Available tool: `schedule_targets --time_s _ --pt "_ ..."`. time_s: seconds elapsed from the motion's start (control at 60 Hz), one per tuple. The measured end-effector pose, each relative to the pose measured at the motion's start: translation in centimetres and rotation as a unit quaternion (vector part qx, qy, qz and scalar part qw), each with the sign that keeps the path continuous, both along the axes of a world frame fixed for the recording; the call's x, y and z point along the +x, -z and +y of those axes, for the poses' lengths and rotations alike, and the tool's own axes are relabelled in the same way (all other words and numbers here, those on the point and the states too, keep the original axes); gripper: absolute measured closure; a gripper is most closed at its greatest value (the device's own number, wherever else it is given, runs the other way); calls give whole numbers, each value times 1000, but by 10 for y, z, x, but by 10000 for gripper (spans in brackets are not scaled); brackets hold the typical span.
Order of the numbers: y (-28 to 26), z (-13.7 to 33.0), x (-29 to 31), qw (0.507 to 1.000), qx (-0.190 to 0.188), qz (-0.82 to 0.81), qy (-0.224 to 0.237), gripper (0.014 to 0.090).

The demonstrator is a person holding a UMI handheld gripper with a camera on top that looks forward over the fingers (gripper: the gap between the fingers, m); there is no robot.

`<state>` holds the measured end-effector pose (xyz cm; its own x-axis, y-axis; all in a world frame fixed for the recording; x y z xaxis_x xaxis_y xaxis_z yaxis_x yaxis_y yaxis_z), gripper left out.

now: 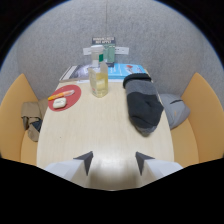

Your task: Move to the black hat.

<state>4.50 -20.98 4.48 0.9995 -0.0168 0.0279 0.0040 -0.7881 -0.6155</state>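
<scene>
A black and grey knitted hat lies on the pale wooden table, stretched along the table's right side. It sits ahead of my gripper and to the right of it, well beyond the fingertips. My two dark fingers stand apart over the near end of the table. Nothing is between them.
A clear bottle of yellowish liquid stands mid-table, left of the hat. A red round mat with an orange item and a small white object lies further left. Leaflets and bottles sit at the far wall. Orange seats flank the table, with clothes on them.
</scene>
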Motion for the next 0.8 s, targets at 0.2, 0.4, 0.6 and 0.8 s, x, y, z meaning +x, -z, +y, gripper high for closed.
schedule_targets --time_s 0.2,0.4,0.6,0.8 --pt "-1 21 30 1000 4 -2 -6 180" --pt "4 63 56 1000 4 -9 -10 179" --pt "15 117 81 1000 8 -18 -5 176" --pt "20 157 101 999 11 -31 7 170"
